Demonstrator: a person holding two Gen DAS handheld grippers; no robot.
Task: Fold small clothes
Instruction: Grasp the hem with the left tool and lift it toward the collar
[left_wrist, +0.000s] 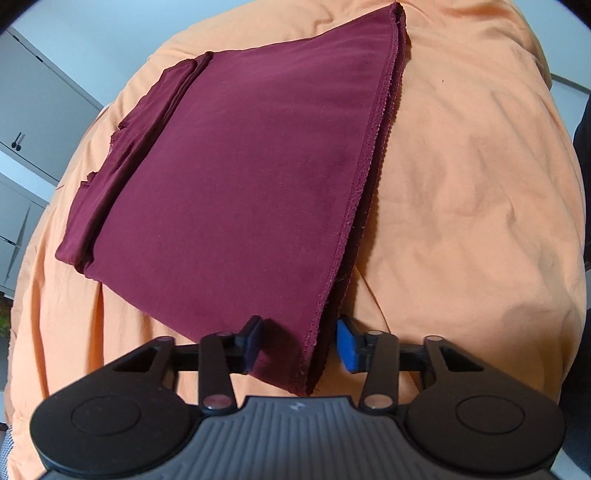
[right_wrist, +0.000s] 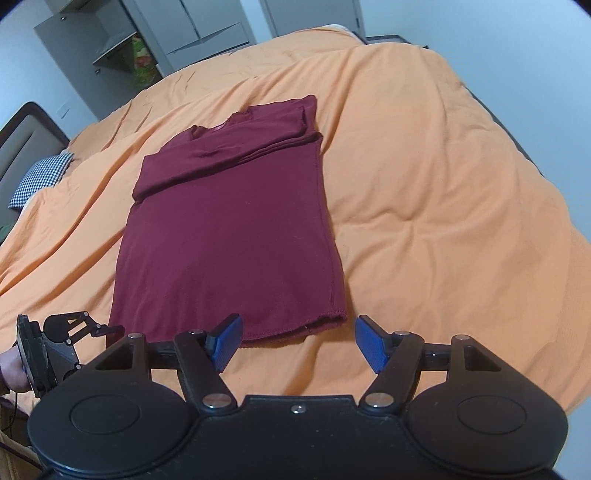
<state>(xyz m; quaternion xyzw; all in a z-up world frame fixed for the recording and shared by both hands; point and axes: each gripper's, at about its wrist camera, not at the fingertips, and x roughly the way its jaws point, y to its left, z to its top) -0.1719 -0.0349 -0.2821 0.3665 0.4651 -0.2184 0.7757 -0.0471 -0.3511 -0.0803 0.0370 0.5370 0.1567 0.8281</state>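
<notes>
A maroon shirt (left_wrist: 236, 177) lies flat on the orange bedspread (left_wrist: 461, 184), its sides and sleeves folded in to make a long rectangle. My left gripper (left_wrist: 301, 345) is open, and the near hem corner lies between its fingers. In the right wrist view the shirt (right_wrist: 229, 240) runs away from me, collar at the far end. My right gripper (right_wrist: 300, 341) is open just short of the hem's right corner, with only bedspread (right_wrist: 424, 184) between its pads. The left gripper (right_wrist: 107, 329) shows at the hem's left corner, held by a hand (right_wrist: 11, 369).
Grey cabinets (right_wrist: 155, 37) stand beyond the bed's far side. A checked pillow (right_wrist: 40, 177) and a dark headboard (right_wrist: 22, 129) are at the left. The bed's right edge (right_wrist: 517, 140) drops off; wide orange bedspread lies right of the shirt.
</notes>
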